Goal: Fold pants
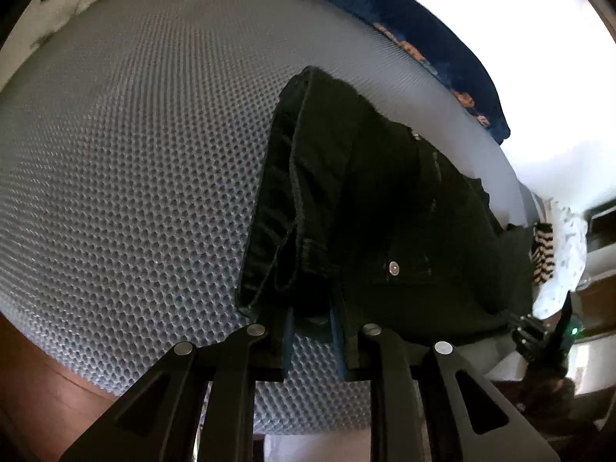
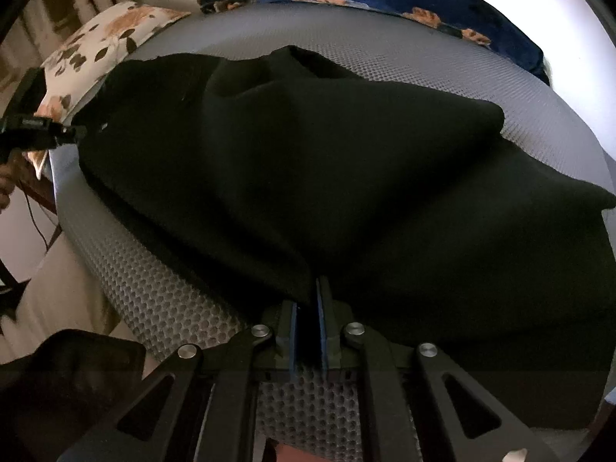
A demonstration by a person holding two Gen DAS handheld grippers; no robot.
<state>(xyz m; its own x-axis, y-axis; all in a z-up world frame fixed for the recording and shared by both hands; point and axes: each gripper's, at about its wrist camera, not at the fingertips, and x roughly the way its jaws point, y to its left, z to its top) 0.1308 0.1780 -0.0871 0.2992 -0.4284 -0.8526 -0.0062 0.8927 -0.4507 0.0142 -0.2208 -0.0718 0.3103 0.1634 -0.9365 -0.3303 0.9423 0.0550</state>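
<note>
Black pants drape across the mesh mattress; left gripper barely parted around the waistband, right gripper pinching fabric.

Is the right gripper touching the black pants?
Touching. The right wrist view shows the right gripper with its blue pads closed on a pinched fold of the black pants.
</note>
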